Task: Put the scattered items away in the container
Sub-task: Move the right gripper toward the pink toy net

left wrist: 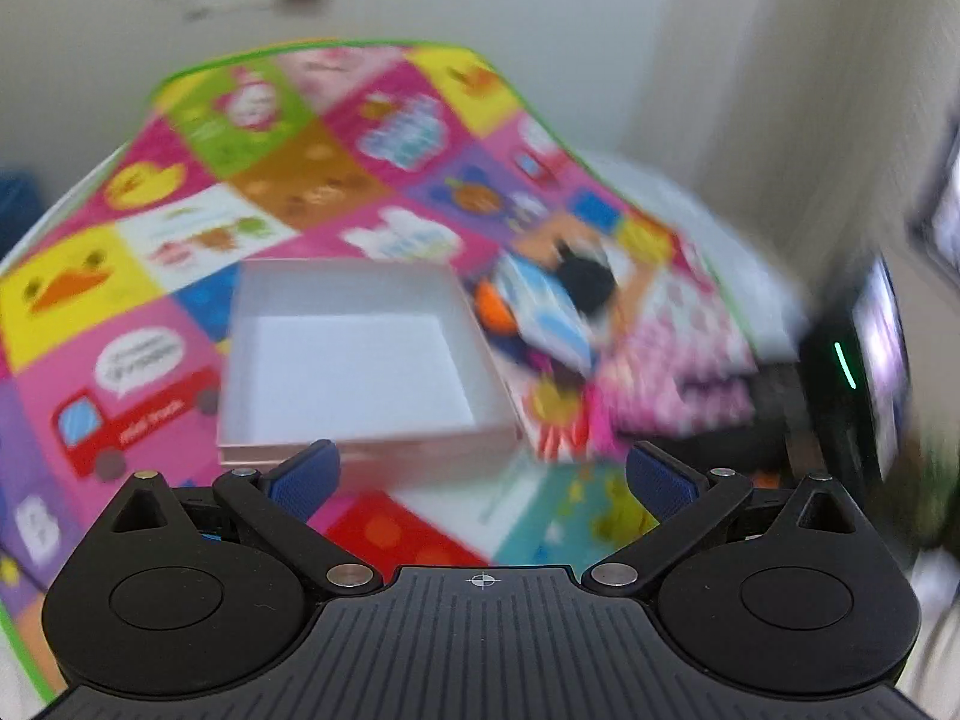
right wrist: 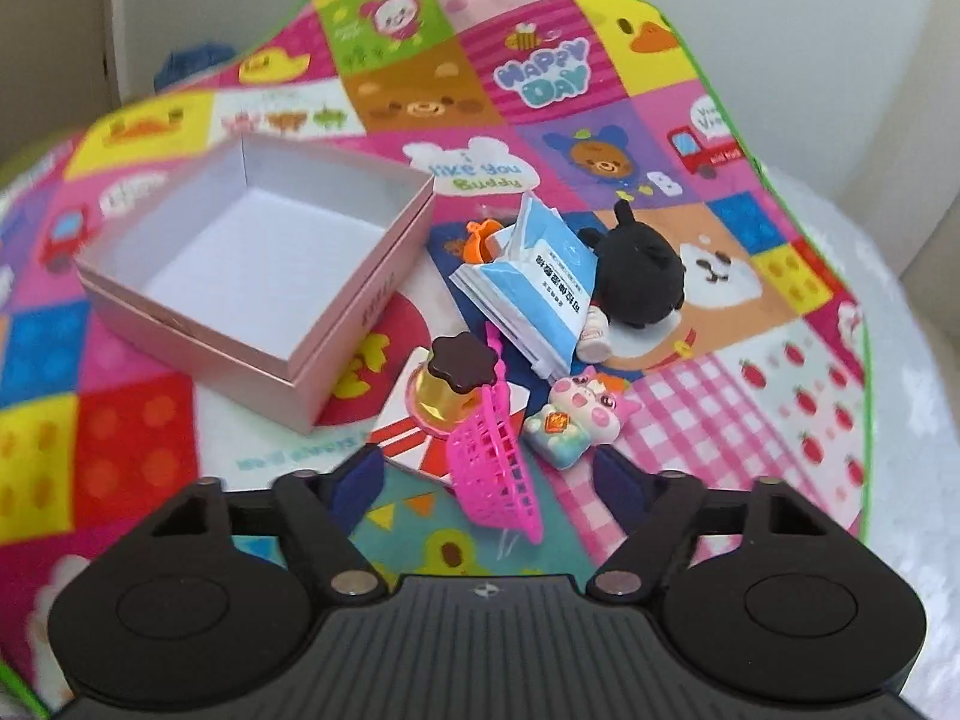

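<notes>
An open pink box (right wrist: 354, 324) with a white, empty inside stands on a colourful play mat (right wrist: 600, 138). To its right lies a heap: a blue-white packet (right wrist: 528, 282), a black plush toy (right wrist: 636, 270), an orange piece (right wrist: 480, 240), a brown-topped pudding toy (right wrist: 450, 384), a pastel cat figure (right wrist: 576, 420) and a pink toy basket (right wrist: 492, 468). My right gripper (right wrist: 487, 480) stands open around the basket, its pads clear of it. My left gripper (left wrist: 483, 477) hangs open and empty just before the box (left wrist: 342, 288); that view is blurred.
The mat lies on a white fluffy surface (right wrist: 900, 360), with pale walls close behind. A dark device with a green light (left wrist: 840, 360) stands off the mat's right side. Something blue (right wrist: 192, 60) lies beyond the mat's far left edge.
</notes>
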{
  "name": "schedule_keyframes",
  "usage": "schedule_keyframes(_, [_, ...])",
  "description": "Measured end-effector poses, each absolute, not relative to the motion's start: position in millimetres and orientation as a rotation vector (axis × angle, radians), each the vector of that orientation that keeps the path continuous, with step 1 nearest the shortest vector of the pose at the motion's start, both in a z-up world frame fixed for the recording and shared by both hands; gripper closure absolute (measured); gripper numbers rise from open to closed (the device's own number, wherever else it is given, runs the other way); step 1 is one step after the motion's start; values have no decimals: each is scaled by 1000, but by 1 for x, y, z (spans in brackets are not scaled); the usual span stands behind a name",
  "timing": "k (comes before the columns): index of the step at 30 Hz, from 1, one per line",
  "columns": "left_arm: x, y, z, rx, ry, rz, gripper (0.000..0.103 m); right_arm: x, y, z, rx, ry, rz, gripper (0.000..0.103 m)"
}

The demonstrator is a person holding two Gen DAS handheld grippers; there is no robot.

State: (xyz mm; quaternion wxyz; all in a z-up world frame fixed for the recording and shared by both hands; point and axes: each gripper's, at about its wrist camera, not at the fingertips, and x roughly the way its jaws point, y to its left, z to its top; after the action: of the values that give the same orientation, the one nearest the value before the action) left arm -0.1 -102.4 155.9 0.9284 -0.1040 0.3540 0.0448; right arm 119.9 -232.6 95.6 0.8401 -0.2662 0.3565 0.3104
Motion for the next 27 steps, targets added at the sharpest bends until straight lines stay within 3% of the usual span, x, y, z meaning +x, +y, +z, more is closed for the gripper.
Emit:
schedule_keyframes(6, [11, -95, 129, -211, 832, 126, 0, 158, -227, 89, -574, 863, 615, 86])
schedule_keyframes(9, [9, -91, 128, -233, 831, 116, 0, 149, -230, 99, -504, 917, 636, 93])
schedule_keyframes(21, [8, -89, 125, -216, 892, 159, 0, 88, -244, 134, -292, 1033, 814, 94])
schedule_keyframes(23, [10, -89, 122, -206, 902, 172, 0, 89, -247, 131, -264, 1023, 802, 87])
schedule_keyframes(25, [14, -89, 118, -188, 919, 187, 0, 95, -253, 128, -214, 1014, 777, 64])
schedule_keyframes(27, [26, -90, 111, -149, 970, 202, 0, 103, -262, 127, -163, 998, 733, 55])
